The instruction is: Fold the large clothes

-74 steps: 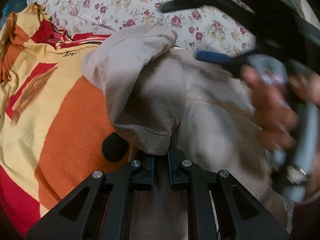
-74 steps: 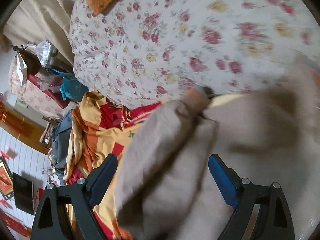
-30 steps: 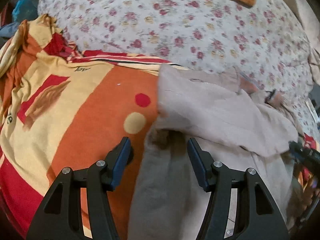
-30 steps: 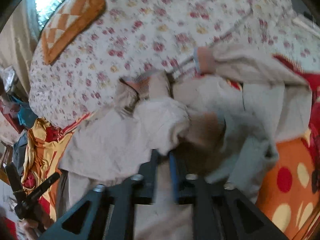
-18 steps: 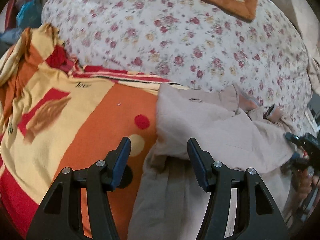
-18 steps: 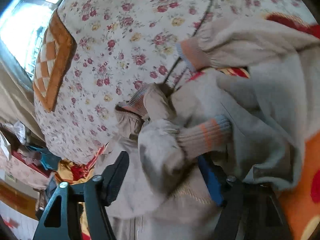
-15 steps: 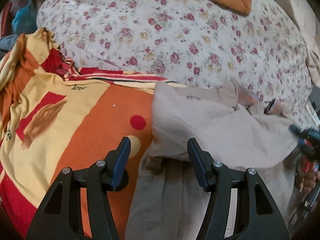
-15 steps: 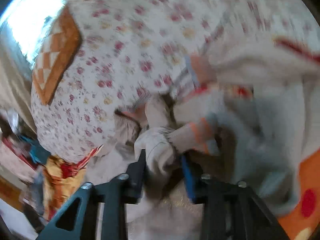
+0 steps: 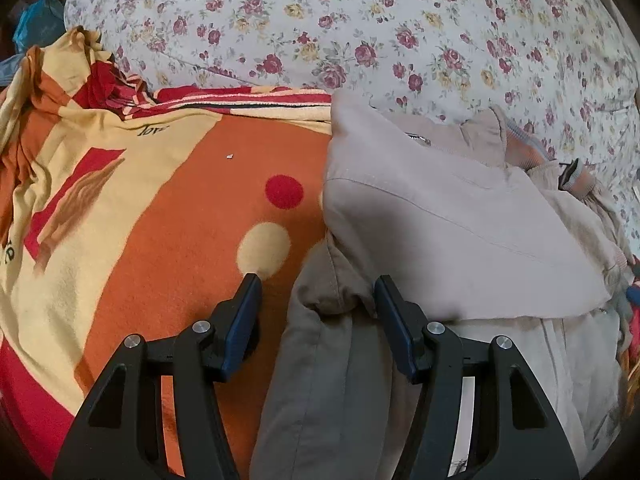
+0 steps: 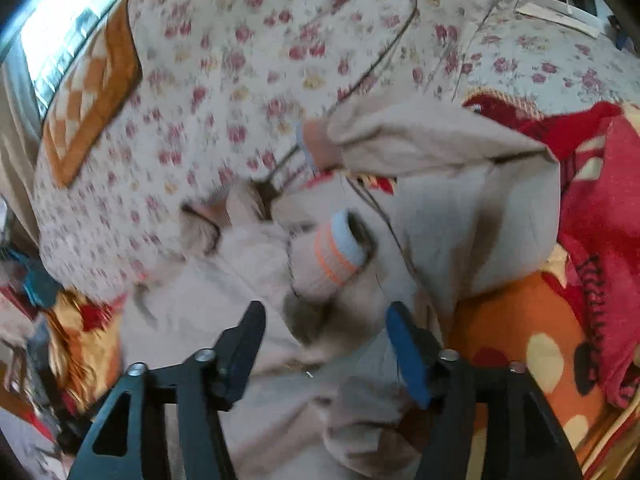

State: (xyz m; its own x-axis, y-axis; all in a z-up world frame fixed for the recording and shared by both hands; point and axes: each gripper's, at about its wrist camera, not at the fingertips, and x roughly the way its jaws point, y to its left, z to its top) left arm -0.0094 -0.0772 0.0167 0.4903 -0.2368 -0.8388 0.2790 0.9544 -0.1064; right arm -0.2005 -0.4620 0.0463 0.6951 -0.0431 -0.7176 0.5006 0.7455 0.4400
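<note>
Setting: floral quilt (image 9: 400, 32) across the far side of the bed; an orange, yellow and red blanket (image 9: 152, 216) with round spots covers the near side.
Task item: beige jacket (image 9: 448, 232) lies on the blanket, its upper end resting against the quilt's edge.
Left hand-held gripper (image 9: 316, 296): tilted steeply downward, jaws held apart; it straddles the jacket's left border, one finger over bare blanket, the other over cloth. A rolled fold of fabric lies between the pads, which do not press on it.
Right hand-held gripper (image 10: 325, 324): angled downward over the jacket's middle; its jaws have just been opening and now stand apart, with bunched cloth below the gap but not pinched.
Sleeve cuff (image 10: 340, 252): ribbed, with an orange stripe and pale rim, lying just beyond the right fingers, mouth facing up and right.
Second sleeve (image 10: 420, 140): stretched leftward onto the quilt, cuff end on the floral fabric.
Edges and open room: bare blanket lies left of the jacket in the left wrist view; a red bunched part of the blanket (image 10: 600, 200) borders it on the right of the right wrist view.
Long axis: in the left wrist view the jacket runs from the near edge up toward the quilt, its upper panel folded across to the right.
</note>
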